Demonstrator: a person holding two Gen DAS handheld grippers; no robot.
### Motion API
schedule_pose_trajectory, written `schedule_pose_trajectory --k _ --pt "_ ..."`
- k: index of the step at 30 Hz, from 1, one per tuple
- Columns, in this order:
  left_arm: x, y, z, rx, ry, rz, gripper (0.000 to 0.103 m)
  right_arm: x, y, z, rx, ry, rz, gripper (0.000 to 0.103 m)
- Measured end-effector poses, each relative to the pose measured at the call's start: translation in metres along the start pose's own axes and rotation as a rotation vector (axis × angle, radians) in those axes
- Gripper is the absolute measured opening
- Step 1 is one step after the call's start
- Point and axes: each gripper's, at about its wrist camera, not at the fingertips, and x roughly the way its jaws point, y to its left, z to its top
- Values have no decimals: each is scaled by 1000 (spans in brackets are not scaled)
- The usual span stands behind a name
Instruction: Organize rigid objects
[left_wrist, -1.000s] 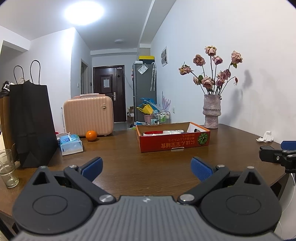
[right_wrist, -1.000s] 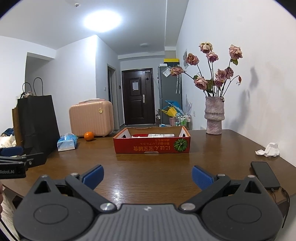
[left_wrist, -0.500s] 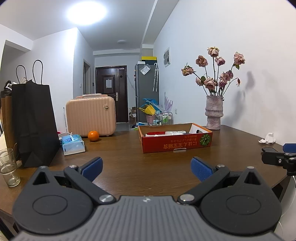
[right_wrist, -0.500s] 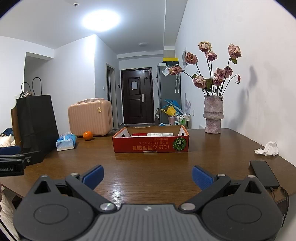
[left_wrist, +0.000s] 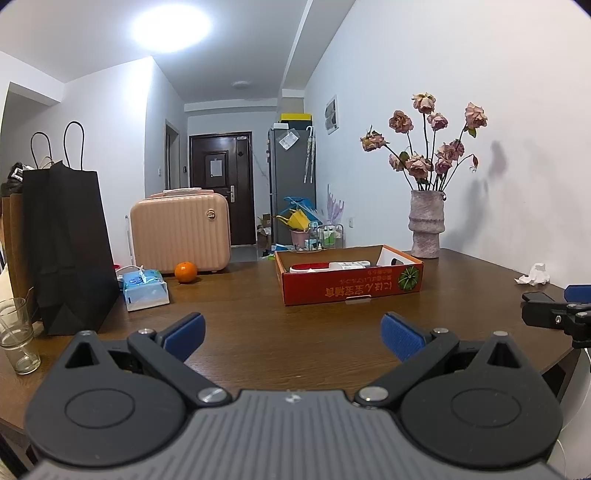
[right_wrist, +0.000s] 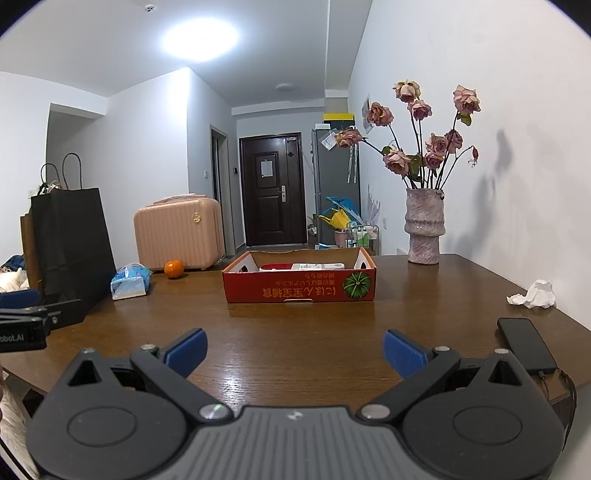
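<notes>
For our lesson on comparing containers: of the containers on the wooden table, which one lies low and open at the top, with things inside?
The red cardboard box printed with a green pumpkin; the black paper bag and pink ceramic vase stand tall.

On the wooden table (right_wrist: 295, 343): black paper bag (left_wrist: 70, 243) far left, drinking glass (left_wrist: 16, 336) just beside it, tissue pack (left_wrist: 145, 290), orange (left_wrist: 185, 272) near pink suitcase (left_wrist: 181, 230), vase of dried roses (right_wrist: 424, 225), crumpled tissue (right_wrist: 535, 294), black phone (right_wrist: 526, 345) at right edge
</notes>
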Motion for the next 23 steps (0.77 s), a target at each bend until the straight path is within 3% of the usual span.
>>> schedule_pose_trajectory --k 23 --pt "6 -2 -7 11 18 -22 103 4 -1 -2 3 20 -5 102"
